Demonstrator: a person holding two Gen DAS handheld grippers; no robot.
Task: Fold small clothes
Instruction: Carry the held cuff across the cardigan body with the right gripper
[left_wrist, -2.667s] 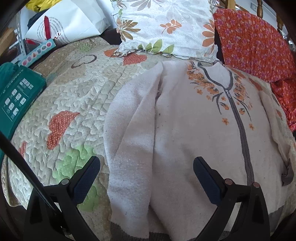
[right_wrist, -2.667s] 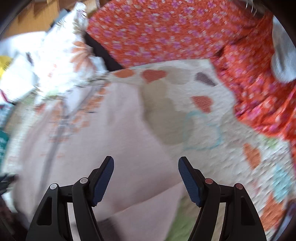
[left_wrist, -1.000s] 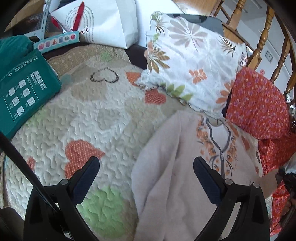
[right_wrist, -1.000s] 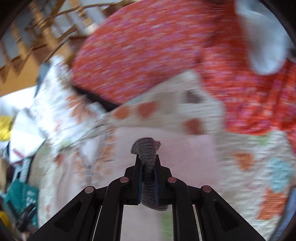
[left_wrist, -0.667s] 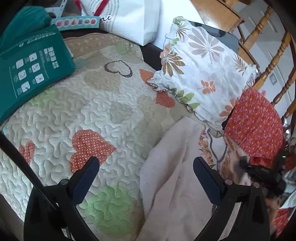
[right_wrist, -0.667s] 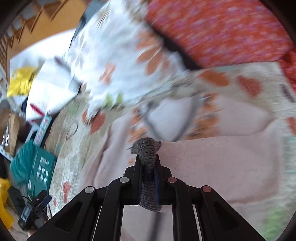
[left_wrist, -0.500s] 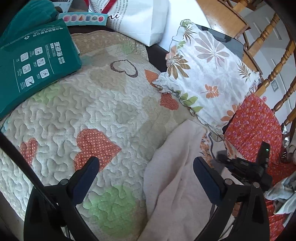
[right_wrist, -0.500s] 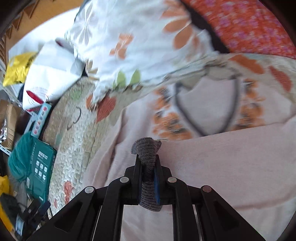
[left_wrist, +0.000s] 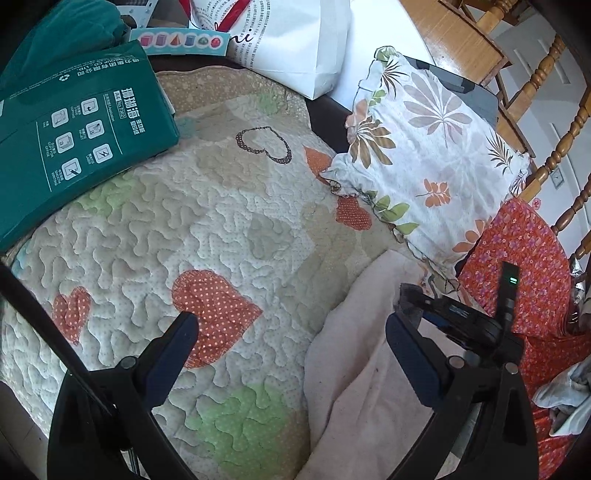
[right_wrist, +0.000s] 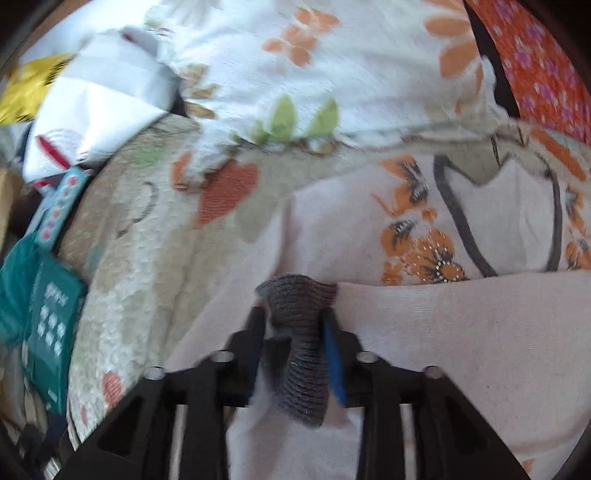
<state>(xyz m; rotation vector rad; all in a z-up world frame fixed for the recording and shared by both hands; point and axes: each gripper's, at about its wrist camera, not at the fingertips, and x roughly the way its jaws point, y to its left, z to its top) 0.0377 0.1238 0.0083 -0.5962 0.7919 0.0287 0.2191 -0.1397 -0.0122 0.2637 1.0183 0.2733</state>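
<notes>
Lying pale pink, the cardigan (right_wrist: 461, 332) has its grey cuff (right_wrist: 301, 332) between just-opening right tongs (right_wrist: 293, 328); left tongs (left_wrist: 291, 347) gape.

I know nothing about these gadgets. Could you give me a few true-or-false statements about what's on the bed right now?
1. The left gripper has open, empty jaws. True.
2. The right gripper has nothing between its jaws. False: the grey cuff sits between them; the jaws have just been opening.
3. The sleeve lies across the sweater. True.
4. The green box sits on the sweater. False: it rests on the quilt, apart from the sweater.
5. The pillow is plain white. False: it has a leaf and flower print.
</notes>
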